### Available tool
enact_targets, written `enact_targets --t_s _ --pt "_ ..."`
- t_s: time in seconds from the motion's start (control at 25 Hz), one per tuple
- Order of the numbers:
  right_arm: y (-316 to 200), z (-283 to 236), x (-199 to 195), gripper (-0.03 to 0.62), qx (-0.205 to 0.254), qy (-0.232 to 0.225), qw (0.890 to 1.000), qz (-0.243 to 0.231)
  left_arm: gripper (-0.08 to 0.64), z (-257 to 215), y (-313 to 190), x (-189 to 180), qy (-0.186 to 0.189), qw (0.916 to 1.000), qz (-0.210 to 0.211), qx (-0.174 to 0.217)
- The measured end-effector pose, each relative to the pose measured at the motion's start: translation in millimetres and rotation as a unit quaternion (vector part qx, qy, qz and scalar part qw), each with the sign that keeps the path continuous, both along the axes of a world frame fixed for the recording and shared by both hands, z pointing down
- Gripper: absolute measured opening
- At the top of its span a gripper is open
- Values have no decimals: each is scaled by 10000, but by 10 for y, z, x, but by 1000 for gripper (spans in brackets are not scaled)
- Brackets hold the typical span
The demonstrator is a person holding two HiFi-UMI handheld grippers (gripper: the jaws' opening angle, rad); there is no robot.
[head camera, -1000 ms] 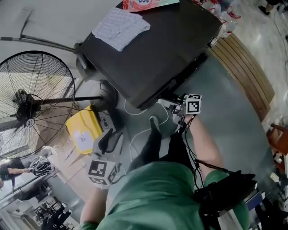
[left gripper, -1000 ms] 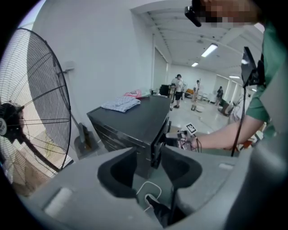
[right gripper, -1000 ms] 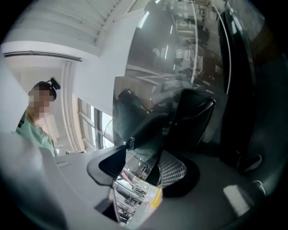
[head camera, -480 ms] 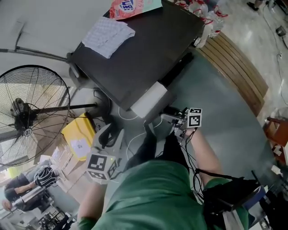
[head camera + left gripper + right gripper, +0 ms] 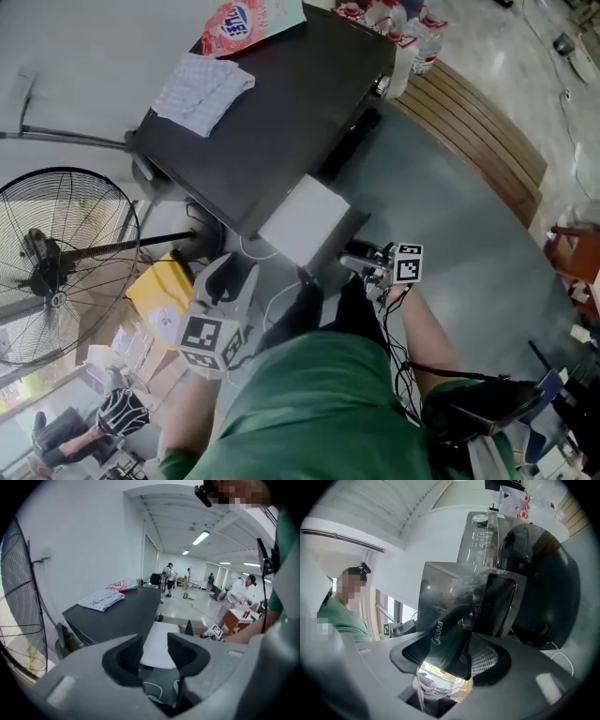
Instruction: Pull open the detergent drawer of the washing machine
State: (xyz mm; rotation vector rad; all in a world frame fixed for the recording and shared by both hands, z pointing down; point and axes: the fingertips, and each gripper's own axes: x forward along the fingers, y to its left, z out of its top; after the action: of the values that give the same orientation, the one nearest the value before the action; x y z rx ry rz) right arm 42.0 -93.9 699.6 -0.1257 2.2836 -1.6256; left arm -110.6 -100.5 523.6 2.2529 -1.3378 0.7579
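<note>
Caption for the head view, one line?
Right gripper holds the detergent drawer pulled out of the washing machine; left gripper open.

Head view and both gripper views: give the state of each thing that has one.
detergent drawer: pulled out of the washing machine.
right gripper: shut on the drawer's front panel.
left gripper: open, nothing between its jaws.
cloth: lying crumpled on the machine's top.
fan: standing upright.

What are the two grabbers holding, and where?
The right gripper is clamped on the detergent drawer, by its dark front panel. The left gripper holds nothing; its jaws stand apart.
</note>
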Motion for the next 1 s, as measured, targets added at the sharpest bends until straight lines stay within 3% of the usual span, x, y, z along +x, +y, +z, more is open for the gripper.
enact_targets --t_s 0.44,0.6,0.76,0.88,1.0 --pt "139 81 178 238 -263 210 9991 266 158 -23 -88 29 114 9998 188 15" --pt "167 161 206 239 -271 777 9961 330 158 -53 -149 45 136 9997 199 96" --pt "205 107 268 236 -97 1666 9852 378 158 -160 -213 35 232 9992 178 270" --pt "103 -53 463 236 -183 1886 9781 865 158 -244 -255 -7 359 9985 135 382" --pt "-53 -301 713 235 -148 2410 9596 1446 158 -305 -280 -63 453 9980 52 438"
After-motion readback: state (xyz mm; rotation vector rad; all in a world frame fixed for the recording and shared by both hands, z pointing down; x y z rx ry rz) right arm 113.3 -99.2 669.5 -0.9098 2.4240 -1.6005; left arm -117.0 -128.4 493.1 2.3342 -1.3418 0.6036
